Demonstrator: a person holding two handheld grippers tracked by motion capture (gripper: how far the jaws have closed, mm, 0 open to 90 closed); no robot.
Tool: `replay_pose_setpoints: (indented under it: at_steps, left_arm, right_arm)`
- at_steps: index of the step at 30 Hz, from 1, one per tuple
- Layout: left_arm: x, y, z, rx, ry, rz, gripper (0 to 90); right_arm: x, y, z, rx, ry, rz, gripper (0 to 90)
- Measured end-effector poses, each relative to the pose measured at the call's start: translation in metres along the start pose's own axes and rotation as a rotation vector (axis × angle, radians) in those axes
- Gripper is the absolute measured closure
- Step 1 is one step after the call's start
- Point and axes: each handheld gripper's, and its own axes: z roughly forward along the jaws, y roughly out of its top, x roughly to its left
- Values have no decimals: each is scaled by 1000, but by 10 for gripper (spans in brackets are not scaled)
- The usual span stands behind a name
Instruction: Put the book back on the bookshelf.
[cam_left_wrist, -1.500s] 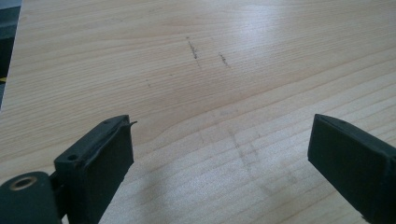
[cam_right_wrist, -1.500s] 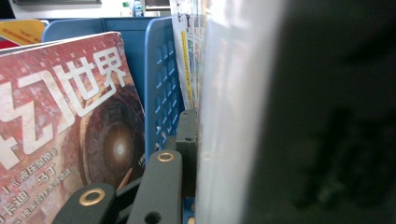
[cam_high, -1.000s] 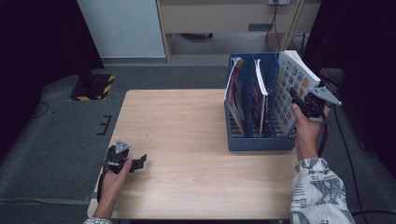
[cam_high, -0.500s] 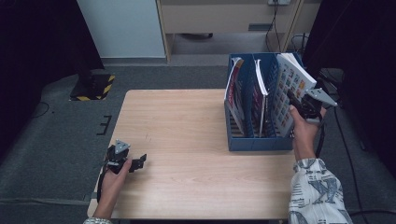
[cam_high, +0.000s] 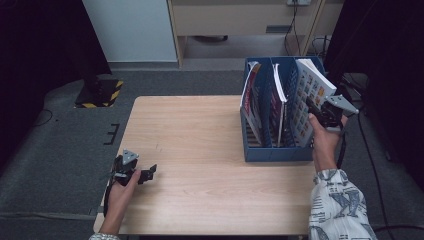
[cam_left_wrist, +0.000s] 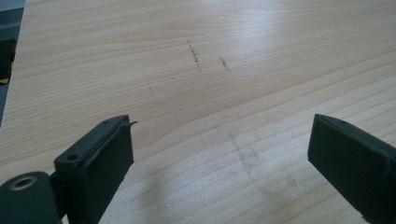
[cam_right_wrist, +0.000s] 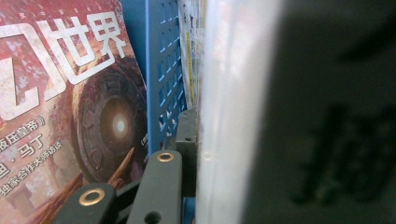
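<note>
Gripping the white book by its top edge, right gripper is clamped on it, over the blue file rack's slot nearest that gripper. Book looks light, floppy, glossy, likely slippery; pinch near the spine. Left gripper idles wide open on the table, well apart.

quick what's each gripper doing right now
Left gripper: open, empty, low over the table.
Right gripper: shut on the book in the blue rack's right slot.
</note>
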Motion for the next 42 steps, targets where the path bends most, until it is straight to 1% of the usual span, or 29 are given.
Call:
replay_pose_setpoints:
  at_steps: [4,8,12,14,17,21,26,30,31,35,38,42]
  left_arm:
    - [0,0,0,3,0,3,65]
    - [0,1,-1,-1,0,4,65]
    - [0,1,-1,-1,1,5,65]
    - [0,1,-1,-1,0,5,65]
    - [0,1,-1,-2,0,5,65]
    - [0,1,-2,-5,0,3,65]
    - [0,2,-2,-6,1,3,65]
    - [1,2,-2,-7,1,4,65]
    - [1,2,-2,-7,1,3,65]
    - [0,2,-2,-9,-1,2,65]
    - [0,2,-2,-8,0,1,65]
    - [-1,2,-1,-6,0,3,65]
  right_arm:
    - [0,0,1,-3,-5,3,738]
    - [-1,-2,1,15,-2,-8,738]
    - [-1,-6,1,29,7,-8,738]
    - [0,-6,1,36,10,-16,738]
    - [0,-5,1,46,25,-14,736]
    - [2,-5,0,58,28,-32,736]
    - [3,-5,-1,62,37,-26,733]
    - [3,-5,-1,62,43,-16,726]
    - [3,-4,-2,53,48,-9,723]
    - [2,-2,-4,48,46,-12,722]
    - [0,-2,-6,45,51,10,718]
    - [-1,1,-9,22,49,17,719]
